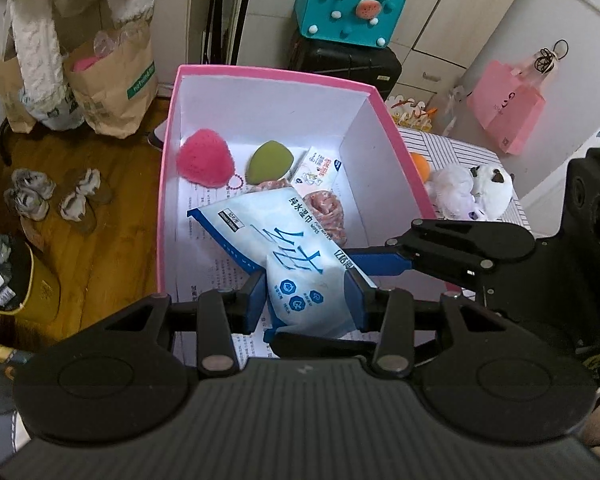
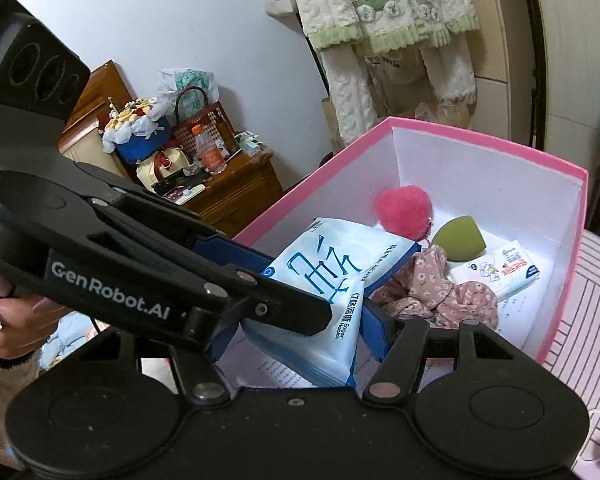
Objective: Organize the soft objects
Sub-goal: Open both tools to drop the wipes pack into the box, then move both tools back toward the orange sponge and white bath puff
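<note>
Wet-wipes pack [image 1: 296, 264] pinched between left gripper [image 1: 306, 300] fingers, also clamped by right gripper [image 2: 300, 332] fingers. Beyond fingertips, inside pink box [image 1: 268, 70]: pink pompom [image 1: 206, 160], green sponge [image 1: 269, 162], tissue packet [image 1: 318, 170], floral scrunchie [image 2: 432, 292].

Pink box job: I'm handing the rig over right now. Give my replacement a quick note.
Left gripper: shut on the wipes pack, over the pink box.
Right gripper: clamps the same pack from the other side.
In the box: pink plush strawberry, green sponge, tissue pack, floral cloth.
Left: release the pack into the box; white plush toys and an orange item wait beside it.
</note>
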`<act>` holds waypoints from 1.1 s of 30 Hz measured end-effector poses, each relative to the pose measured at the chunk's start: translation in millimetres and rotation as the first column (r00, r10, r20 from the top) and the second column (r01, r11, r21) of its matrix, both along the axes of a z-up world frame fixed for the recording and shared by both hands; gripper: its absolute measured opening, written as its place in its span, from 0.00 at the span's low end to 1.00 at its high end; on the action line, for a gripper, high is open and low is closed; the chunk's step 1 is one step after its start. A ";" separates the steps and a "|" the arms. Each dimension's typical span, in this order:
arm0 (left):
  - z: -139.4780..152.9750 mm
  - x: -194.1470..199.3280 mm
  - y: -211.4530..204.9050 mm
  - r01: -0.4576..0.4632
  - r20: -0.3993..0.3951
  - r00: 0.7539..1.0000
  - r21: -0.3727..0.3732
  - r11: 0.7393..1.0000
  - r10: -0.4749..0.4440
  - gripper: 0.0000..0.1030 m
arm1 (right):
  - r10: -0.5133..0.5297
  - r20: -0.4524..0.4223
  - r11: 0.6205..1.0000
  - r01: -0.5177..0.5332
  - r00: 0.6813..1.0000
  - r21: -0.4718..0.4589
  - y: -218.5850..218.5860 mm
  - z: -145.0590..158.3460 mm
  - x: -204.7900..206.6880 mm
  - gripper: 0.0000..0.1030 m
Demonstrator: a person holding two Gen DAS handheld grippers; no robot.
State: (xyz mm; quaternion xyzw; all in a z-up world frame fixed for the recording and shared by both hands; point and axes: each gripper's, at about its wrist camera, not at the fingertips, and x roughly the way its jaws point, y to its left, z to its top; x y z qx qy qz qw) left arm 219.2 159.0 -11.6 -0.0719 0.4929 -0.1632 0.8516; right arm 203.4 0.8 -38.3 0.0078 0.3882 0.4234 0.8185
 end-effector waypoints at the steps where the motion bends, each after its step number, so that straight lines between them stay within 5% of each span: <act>1: -0.9 2.3 1.4 -0.003 -0.011 1.000 -0.007 1.000 0.003 0.40 | 0.000 -0.011 1.000 0.000 1.000 0.005 -0.2 -0.2 1.5 0.68; 7: -2.8 4.3 -0.1 0.013 -0.024 1.000 0.011 1.000 -0.013 0.40 | -0.002 -0.057 0.999 0.004 0.998 0.032 -4.2 -3.6 5.6 0.70; 12: 0.2 -2.6 -9.8 0.019 0.065 0.997 0.185 0.983 -0.032 0.43 | 0.001 -0.033 0.999 0.000 0.999 0.033 -7.6 -3.3 -3.9 0.69; 33: 69.5 -86.9 -29.1 0.115 0.185 0.970 0.216 0.970 -0.156 0.54 | -0.020 0.151 1.000 0.023 0.988 -0.018 -99.5 64.3 -78.1 0.69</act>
